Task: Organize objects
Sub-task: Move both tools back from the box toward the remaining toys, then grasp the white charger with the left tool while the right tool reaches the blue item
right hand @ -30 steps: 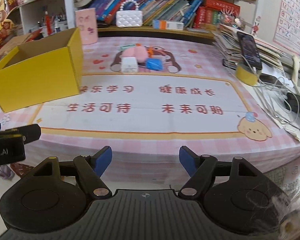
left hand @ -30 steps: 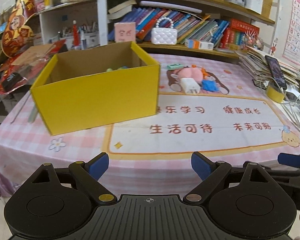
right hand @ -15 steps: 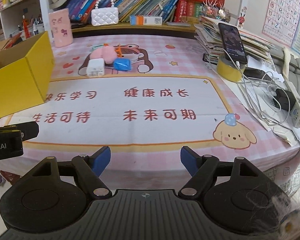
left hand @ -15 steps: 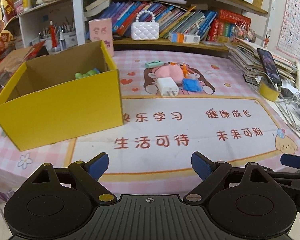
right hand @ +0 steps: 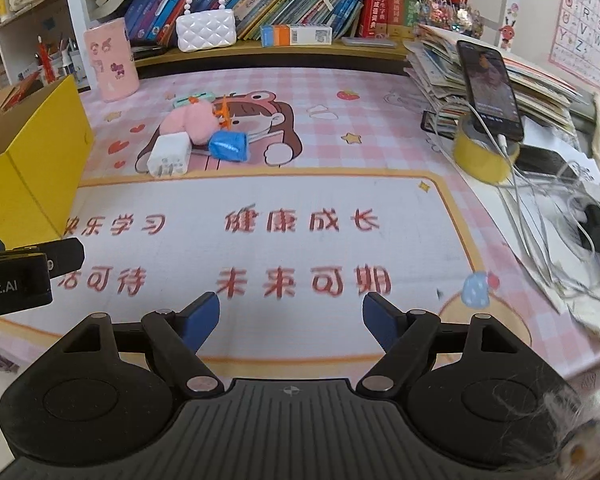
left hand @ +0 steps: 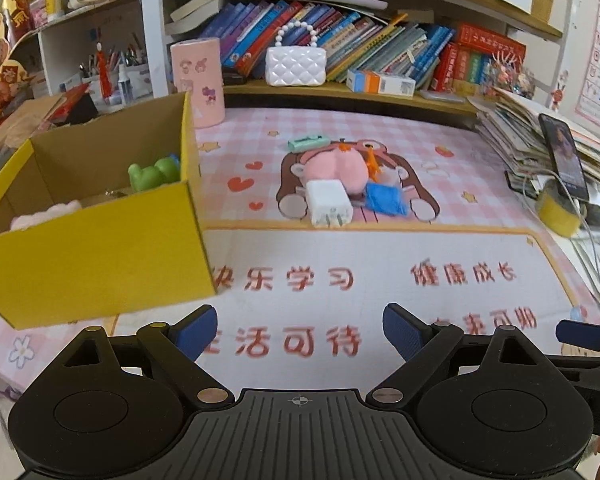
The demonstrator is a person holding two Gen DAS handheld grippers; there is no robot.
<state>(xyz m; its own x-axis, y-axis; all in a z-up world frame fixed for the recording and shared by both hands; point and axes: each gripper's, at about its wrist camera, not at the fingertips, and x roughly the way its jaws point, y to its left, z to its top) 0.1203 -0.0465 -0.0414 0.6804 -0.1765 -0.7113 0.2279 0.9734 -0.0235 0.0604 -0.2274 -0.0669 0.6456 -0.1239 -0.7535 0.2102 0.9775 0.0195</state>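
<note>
1. The left gripper (left hand: 299,326) hangs over the near part of the mat (left hand: 340,248), jaws wide and holding nothing.
2. The right gripper (right hand: 291,314) hangs over the mat's near edge, jaws likewise wide and bare; the left gripper's side shows at the left edge of the right wrist view.
3. A yellow box (left hand: 96,244) stands open on the left of the table — inside it lie a green toy (left hand: 153,172) against the far right corner and something pale pink (left hand: 46,213) near the front wall.
4. The loose things lie in a tight cluster on the far middle of the mat, well apart from both grippers: a white charger (left hand: 329,203) in front, a pink plush (left hand: 340,168) touching it from behind, a blue packet (left hand: 386,199) just right of the charger, an orange piece (left hand: 372,164) beside the plush, and a mint case (left hand: 309,142) behind them.
5. A pink tin (left hand: 198,80) stands behind the box.
6. On the right, a phone (right hand: 490,88) leans in a yellow tape roll (right hand: 480,156), cable plugged in.
</note>
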